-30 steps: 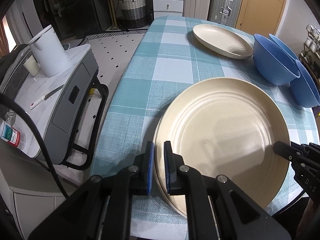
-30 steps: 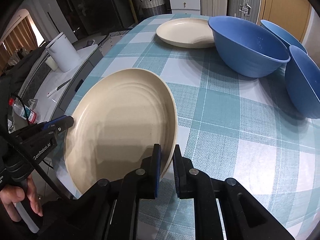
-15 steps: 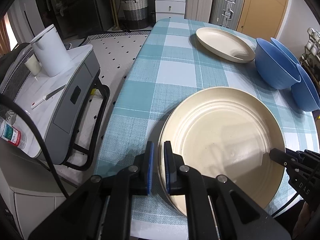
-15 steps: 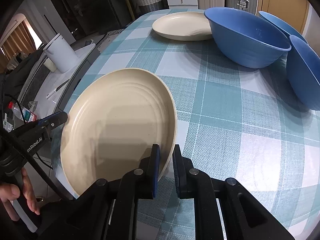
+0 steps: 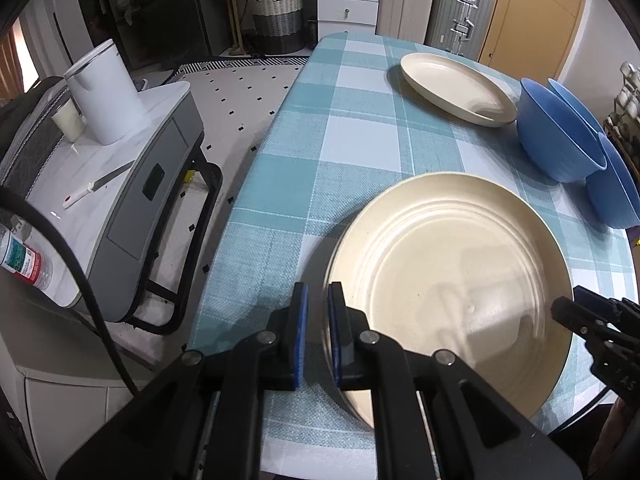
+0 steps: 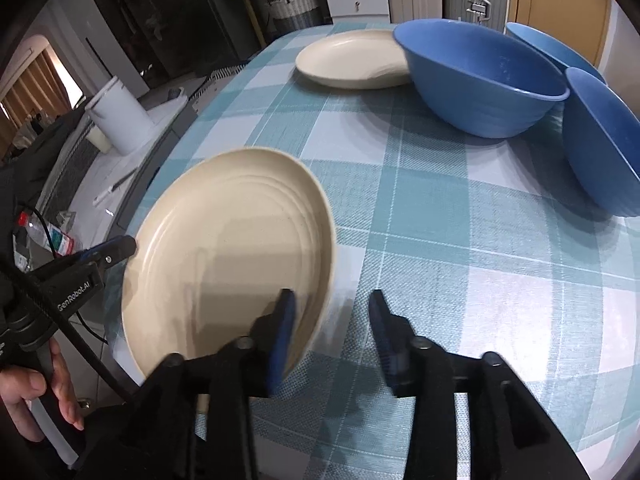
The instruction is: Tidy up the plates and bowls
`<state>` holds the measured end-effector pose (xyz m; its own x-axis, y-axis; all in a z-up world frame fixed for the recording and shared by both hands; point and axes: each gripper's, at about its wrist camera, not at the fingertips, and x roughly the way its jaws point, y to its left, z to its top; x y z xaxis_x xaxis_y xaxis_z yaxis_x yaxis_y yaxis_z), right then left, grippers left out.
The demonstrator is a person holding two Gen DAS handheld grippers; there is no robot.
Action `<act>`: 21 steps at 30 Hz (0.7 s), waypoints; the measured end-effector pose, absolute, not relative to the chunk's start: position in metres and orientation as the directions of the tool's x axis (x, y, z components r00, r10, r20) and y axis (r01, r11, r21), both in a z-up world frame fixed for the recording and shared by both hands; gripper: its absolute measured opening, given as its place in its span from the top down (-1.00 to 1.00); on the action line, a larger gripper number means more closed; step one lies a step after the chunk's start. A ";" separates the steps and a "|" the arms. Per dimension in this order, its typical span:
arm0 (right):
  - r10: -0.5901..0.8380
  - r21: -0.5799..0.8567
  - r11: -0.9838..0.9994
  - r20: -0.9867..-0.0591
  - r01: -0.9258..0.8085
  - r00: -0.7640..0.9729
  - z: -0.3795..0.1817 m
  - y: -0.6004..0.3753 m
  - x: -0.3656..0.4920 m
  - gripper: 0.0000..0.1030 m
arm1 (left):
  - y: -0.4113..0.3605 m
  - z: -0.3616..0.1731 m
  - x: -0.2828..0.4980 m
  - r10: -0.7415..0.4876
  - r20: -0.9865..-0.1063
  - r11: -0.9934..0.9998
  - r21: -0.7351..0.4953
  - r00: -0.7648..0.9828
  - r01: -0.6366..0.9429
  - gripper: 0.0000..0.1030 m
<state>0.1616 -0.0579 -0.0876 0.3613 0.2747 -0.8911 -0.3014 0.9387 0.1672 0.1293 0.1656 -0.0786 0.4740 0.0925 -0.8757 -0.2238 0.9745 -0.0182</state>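
Left gripper [image 5: 318, 332]: fingers clamped on the rim of the round cream plate [image 5: 448, 280].
Right gripper [image 6: 332, 336]: jaws opening, pads off that rim.
Setting: teal checked tablecloth [image 5: 360, 152].

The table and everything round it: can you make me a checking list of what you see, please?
Surface: table under a blue and white checked cloth.
Job's things: near cream plate on a second plate, at the table's near edge; far cream plate; three blue bowls on the right.
Clutter: nothing seen on the table.
Grippers: left gripper shut on the near plate's rim; right gripper opening, its pads off the rim.
Cables: black cable on the left.
Surroundings: side cart with a white kettle, a bottle; basket, drawers, suitcase, door.
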 end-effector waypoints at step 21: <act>0.341 0.261 0.929 -0.879 -0.263 0.333 -0.089 -0.061 0.170 0.87 | 0.169 -0.079 0.130 0.093 -0.869 0.970 -0.031 0.486 -0.241 0.84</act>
